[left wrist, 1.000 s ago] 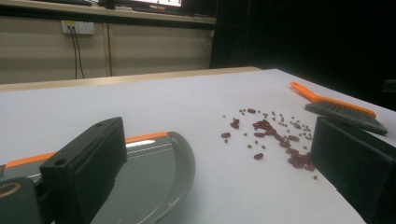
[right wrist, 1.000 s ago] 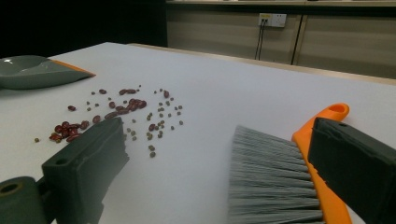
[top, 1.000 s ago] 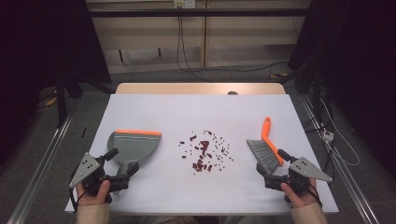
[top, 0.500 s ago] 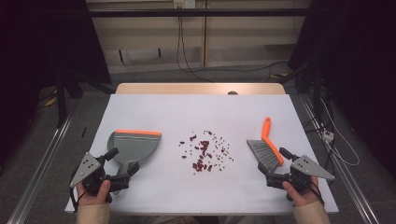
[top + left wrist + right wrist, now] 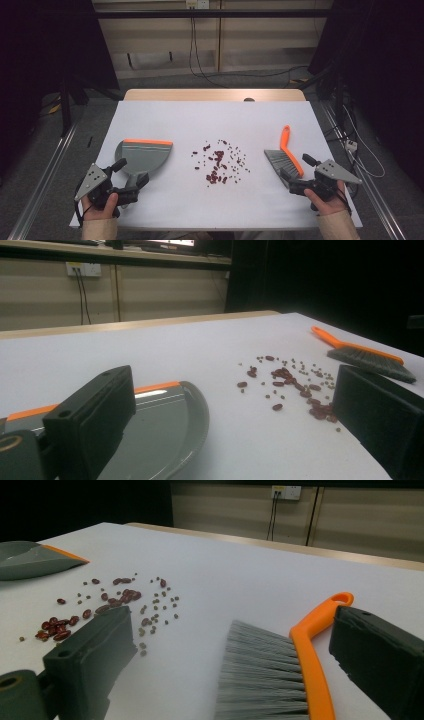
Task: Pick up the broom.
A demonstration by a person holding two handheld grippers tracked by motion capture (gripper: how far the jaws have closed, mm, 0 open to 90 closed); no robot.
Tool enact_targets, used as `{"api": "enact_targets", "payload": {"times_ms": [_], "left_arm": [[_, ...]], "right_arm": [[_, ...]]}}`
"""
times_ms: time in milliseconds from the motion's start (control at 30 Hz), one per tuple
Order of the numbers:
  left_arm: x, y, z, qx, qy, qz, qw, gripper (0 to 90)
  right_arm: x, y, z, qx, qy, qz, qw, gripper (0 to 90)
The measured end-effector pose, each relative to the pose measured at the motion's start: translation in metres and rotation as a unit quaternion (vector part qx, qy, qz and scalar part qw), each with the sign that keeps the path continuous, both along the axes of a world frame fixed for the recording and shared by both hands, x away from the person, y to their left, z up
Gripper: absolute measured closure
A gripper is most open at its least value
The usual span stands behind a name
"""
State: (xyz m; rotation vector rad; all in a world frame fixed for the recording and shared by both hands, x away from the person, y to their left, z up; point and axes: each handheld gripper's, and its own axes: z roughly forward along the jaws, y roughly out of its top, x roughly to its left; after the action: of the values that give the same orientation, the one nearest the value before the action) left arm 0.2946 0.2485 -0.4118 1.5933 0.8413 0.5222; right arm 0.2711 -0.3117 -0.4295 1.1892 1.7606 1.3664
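I judge this the reach before sweeping: my left gripper (image 5: 131, 181) gapes over the dustpan (image 5: 141, 156) near the table's (image 5: 165, 120) left edge; my right gripper (image 5: 292, 181) gapes around the brush (image 5: 285, 160) near its right edge; beans (image 5: 218, 162) lie mid-table; next both must close.

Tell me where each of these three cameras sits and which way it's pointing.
High view: above the near table edge, looking forward and down; both hands, left gripper and right gripper show.
Left gripper view: rides the left gripper, faces across the dustpan; its open jaws show.
Right gripper view: rides the right gripper, faces the brush; its open jaws show.
All share the scattered beans.
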Motion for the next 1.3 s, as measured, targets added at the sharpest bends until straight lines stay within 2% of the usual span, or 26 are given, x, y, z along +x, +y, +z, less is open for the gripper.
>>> {"api": "enact_targets", "payload": {"times_ms": [233, 633, 700, 800, 867, 1000, 1200, 1300], "left_arm": [[-0.001, 0.002, 0.001, -0.006, -0.001, 0.003, 1.0, 3.9], [-0.004, 0.004, 0.002, -0.008, -0.001, 0.003, 1.0, 3.9], [-0.004, 0.004, 0.002, -0.007, -0.001, 0.003, 1.0, 3.9], [-0.004, 0.004, 0.002, -0.006, -0.003, 0.001, 1.0, 3.9], [-0.004, 0.003, 0.003, -0.007, -0.002, 0.001, 1.0, 3.9], [-0.004, 0.003, 0.003, -0.007, -0.002, 0.001, 1.0, 3.9], [-0.005, 0.004, 0.004, -0.01, -0.004, 0.002, 0.9999, 3.9], [-0.005, 0.004, 0.004, -0.01, -0.005, 0.0, 0.9999, 3.9]], "right_arm": [[0.01, 0.0, 0.004, 0.002, 0.011, -0.009, 0.9999, 4.6], [0.037, 0.0, 0.013, -0.005, 0.029, -0.029, 0.9991, 5.5], [0.046, -0.001, 0.011, -0.001, 0.044, -0.038, 0.9983, 6.0], [0.054, 0.0, 0.008, -0.008, 0.056, -0.044, 0.9974, 6.9], [0.056, 0.0, 0.007, -0.009, 0.058, -0.044, 0.9973, 7.3], [0.07, -0.001, 0.005, -0.015, 0.076, -0.054, 0.9955, 7.9], [0.081, -0.005, 0.007, -0.018, 0.086, -0.065, 0.9941, 9.6], [0.088, -0.007, 0.008, -0.024, 0.097, -0.066, 0.9929, 13.0]]}}
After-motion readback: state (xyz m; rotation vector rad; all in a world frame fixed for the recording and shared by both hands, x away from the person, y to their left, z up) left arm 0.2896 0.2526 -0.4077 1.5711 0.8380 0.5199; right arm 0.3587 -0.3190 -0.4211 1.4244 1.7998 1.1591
